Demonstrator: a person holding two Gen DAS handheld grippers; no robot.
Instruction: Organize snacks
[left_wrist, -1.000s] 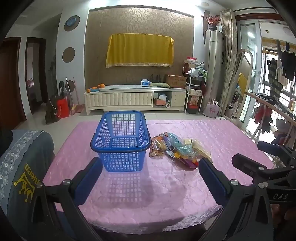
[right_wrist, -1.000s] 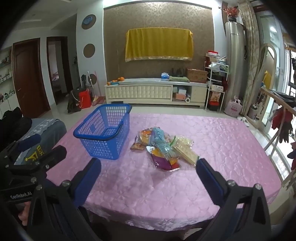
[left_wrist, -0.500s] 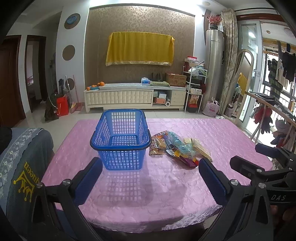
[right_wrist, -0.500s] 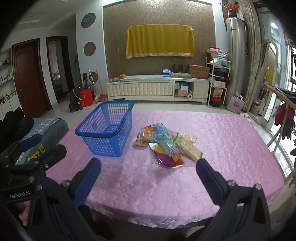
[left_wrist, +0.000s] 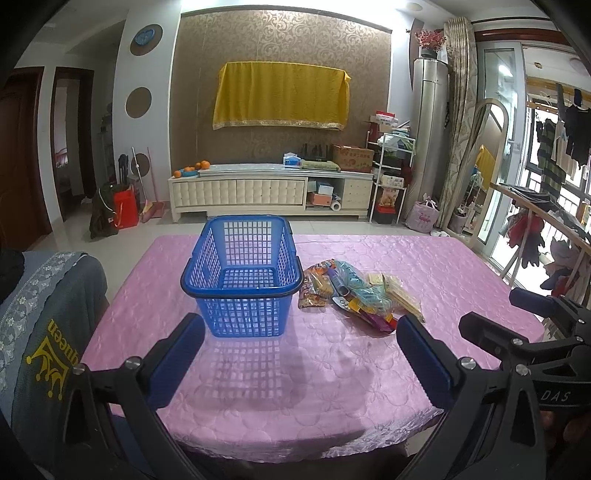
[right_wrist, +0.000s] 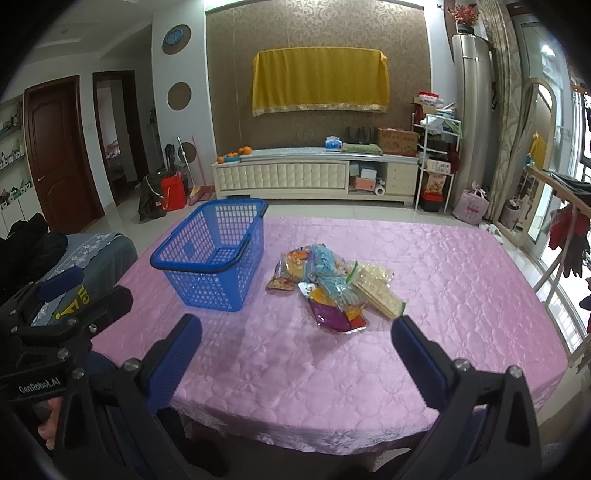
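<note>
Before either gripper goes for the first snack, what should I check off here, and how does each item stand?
1. Basket empty and upright: ok.
2. Snack pile lies beside the basket, on the table: ok.
3. Left gripper open, holding nothing: ok.
4. Right gripper open, holding nothing: ok.
5. Path from right gripper to pile unobstructed: ok.
6. Number of packets in the pile: cannot tell, they overlap.

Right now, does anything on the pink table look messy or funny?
Yes: the snack packets lie in a jumbled heap on the pink tablecloth, overlapping at odd angles, beside the blue basket, which stands upright and empty. Nothing looks spilled or torn. Both grippers, left and right, hang open.
</note>
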